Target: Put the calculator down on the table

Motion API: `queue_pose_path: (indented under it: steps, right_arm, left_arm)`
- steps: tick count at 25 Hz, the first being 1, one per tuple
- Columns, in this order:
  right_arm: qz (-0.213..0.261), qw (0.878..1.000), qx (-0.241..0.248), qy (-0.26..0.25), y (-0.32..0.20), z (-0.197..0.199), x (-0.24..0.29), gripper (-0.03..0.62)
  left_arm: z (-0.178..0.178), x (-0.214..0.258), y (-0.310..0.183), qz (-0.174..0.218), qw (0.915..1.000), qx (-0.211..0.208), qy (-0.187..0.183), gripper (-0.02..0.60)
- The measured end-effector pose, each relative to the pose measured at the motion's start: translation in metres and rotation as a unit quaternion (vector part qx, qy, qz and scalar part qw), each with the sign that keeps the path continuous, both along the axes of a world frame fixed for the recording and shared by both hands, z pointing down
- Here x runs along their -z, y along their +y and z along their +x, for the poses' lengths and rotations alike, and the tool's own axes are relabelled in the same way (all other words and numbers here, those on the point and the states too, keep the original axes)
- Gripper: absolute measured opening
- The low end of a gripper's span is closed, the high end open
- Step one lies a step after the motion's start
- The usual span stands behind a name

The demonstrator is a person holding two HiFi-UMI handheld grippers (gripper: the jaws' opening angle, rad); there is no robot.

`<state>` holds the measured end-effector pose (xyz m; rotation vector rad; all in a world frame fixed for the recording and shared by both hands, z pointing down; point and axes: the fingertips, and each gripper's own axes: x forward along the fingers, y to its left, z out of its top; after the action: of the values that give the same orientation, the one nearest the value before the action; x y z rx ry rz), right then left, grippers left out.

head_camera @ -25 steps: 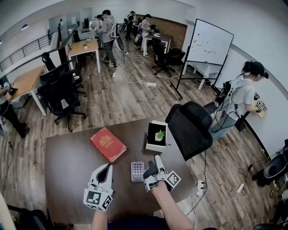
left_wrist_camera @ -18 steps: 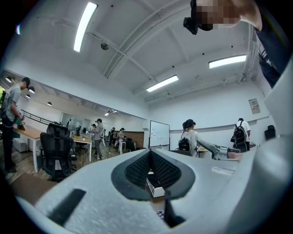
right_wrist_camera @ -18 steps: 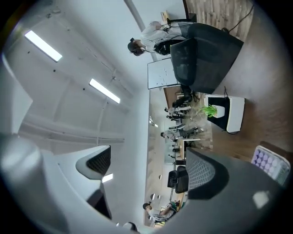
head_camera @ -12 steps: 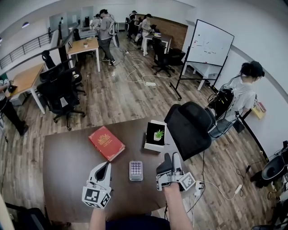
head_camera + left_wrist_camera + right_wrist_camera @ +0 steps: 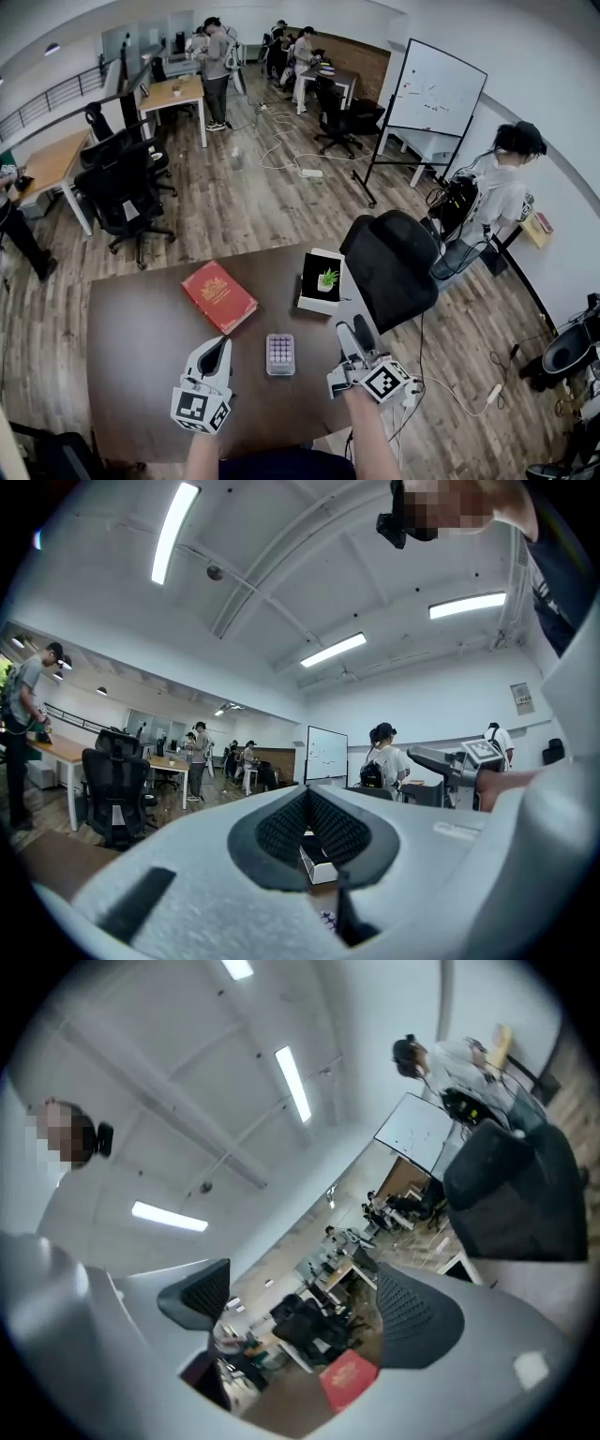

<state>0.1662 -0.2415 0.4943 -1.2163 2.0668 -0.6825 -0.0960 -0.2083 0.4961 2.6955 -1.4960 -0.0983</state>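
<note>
calculator (image 5: 280, 354): flat on counter (image 5: 141, 347). right hand-held gripper (image 5: 353, 336): released, empty, jaws closing. left hand-held gripper (image 5: 217, 349): clenched, seemingly empty, near calculator; stray sweep could nudge it.

Key labels on the small grey purple-keyed calculator (image 5: 280, 354) and the gold title on the red hardback book (image 5: 219, 296) are too small for me to read; in the left gripper view my left tool (image 5: 307, 794) hides nearly all of that calculator

light grey plastic left gripper (image 5: 222, 347) and matching right gripper (image 5: 352, 330), black dimpled pads (image 5: 281, 829), black-and-white square-marker cubes (image 5: 200, 410), dark top (image 5: 272, 466); right one's jaws closing on nothing
</note>
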Motion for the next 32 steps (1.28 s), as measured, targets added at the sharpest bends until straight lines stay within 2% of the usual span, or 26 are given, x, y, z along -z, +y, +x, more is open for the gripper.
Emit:
queue_pose_path:
  steps: [2, 4, 6, 8, 10, 12, 20, 21, 24, 26, 27, 28, 32]
  right_arm:
    - [-0.014, 0.996, -0.018, 0.09, -0.002, 0.0, -0.004, 0.485]
    - [-0.017, 0.983, -0.039, 0.179, -0.002, 0.0, -0.003, 0.471]
    - [-0.004, 0.961, -0.067, 0.269, 0.0, 0.0, 0.003, 0.428]
    - [0.007, 0.933, -0.084, 0.348, 0.002, -0.002, 0.006, 0.42]
    - [0.008, 0.916, -0.09, 0.392, 0.002, -0.005, 0.003, 0.42]
    - [0.002, 0.912, -0.094, 0.4, 0.001, -0.005, 0.001, 0.42]
    - [0.0, 0.911, -0.11, 0.397, 0.004, -0.001, 0.005, 0.41]
    - [0.001, 0.91, -0.117, 0.398, 0.006, 0.001, 0.007, 0.382]
    - [0.006, 0.905, -0.143, 0.401, 0.01, 0.008, 0.013, 0.236]
    - [0.007, 0.909, -0.15, 0.389, 0.01, 0.011, 0.015, 0.13]
    - [0.005, 0.912, -0.15, 0.381, 0.009, 0.012, 0.014, 0.05]
    - [0.002, 0.915, -0.147, 0.376, 0.009, 0.011, 0.013, 0.008]
    - [-0.004, 0.913, -0.148, 0.38, 0.011, 0.012, 0.01, 0.008]
  left_arm:
    - [0.0, -0.001, 0.0, -0.002, 1.0, 0.001, 0.004, -0.005]
    - [0.001, -0.001, 0.0, -0.001, 1.0, -0.001, 0.002, -0.005]
    - [0.003, 0.0, 0.0, -0.001, 1.0, -0.005, 0.001, -0.005]
    - [0.004, 0.0, 0.0, -0.001, 1.0, -0.007, 0.001, -0.005]
    - [0.005, -0.001, 0.001, 0.0, 1.0, -0.009, -0.002, -0.005]
    - [0.006, 0.0, 0.001, 0.001, 0.9999, -0.01, -0.005, -0.005]
    - [0.002, -0.002, 0.001, 0.0, 1.0, -0.007, -0.005, -0.005]
    - [0.002, -0.002, 0.001, 0.0, 1.0, -0.008, -0.005, -0.005]
    - [0.004, 0.0, 0.002, 0.0, 1.0, -0.008, -0.004, -0.005]
    - [0.004, 0.001, 0.002, -0.001, 1.0, -0.008, -0.002, -0.005]
    - [0.003, 0.001, 0.002, -0.002, 1.0, -0.007, -0.001, -0.005]
    - [0.003, 0.0, 0.002, -0.004, 1.0, -0.007, 0.0, -0.005]
    - [0.004, -0.002, 0.003, -0.003, 1.0, -0.008, 0.001, -0.005]
